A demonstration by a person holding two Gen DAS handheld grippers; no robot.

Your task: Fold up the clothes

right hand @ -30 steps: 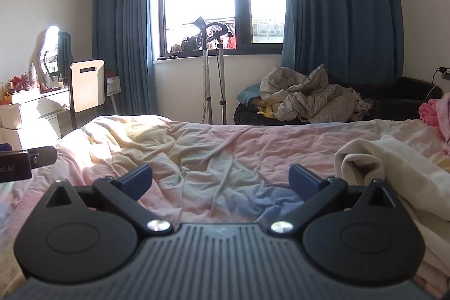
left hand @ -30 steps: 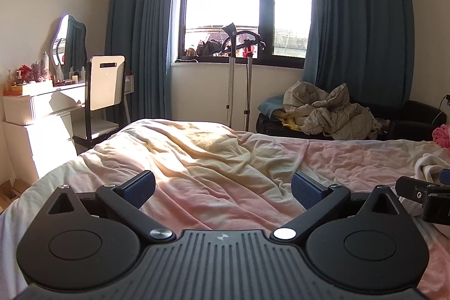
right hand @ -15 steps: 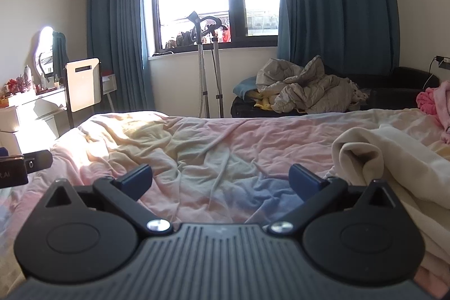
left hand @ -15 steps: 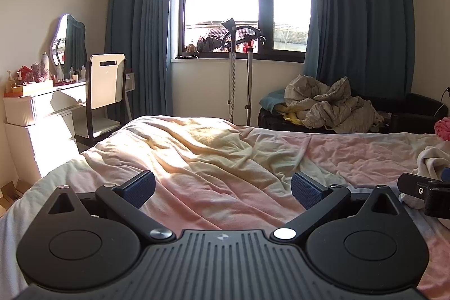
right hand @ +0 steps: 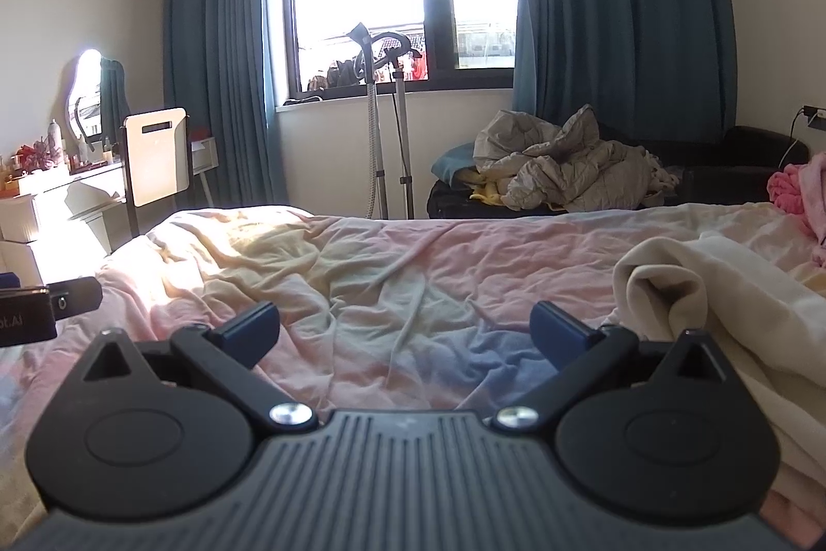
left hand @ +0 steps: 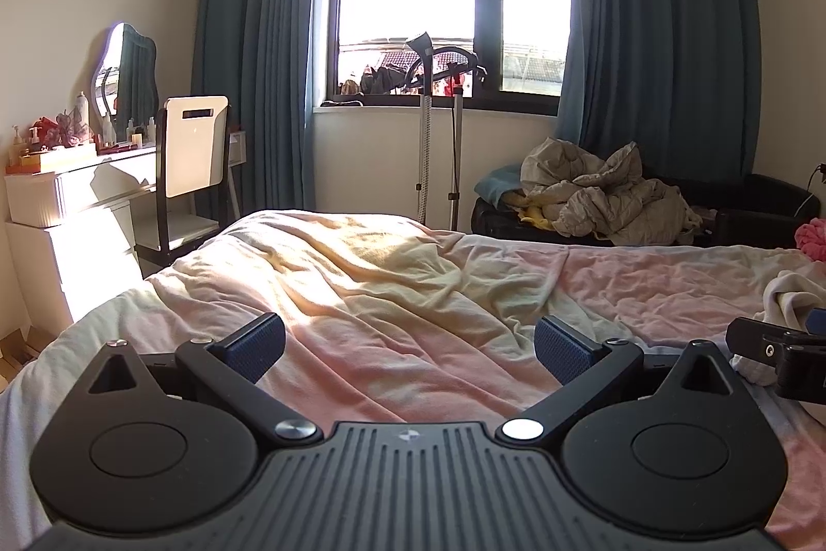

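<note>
Both my grippers raised slightly, nothing held yet

My left gripper (left hand: 408,344) and right gripper (right hand: 405,329) gape wide, empty; the cream garment (right hand: 723,287) lies crumpled on the bed (right hand: 413,262), rightward, long axis unclear.

Cream garment (right hand: 723,287) lies crumpled (one rolled opening showing) on the bed.

Home bedroom, rumpled bed (left hand: 413,293), dressing table (left hand: 77,184)

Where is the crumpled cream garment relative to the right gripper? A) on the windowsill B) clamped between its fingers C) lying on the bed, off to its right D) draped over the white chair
C: the crumpled cream garment lies on the bed to the right of the open, empty right gripper.
</note>
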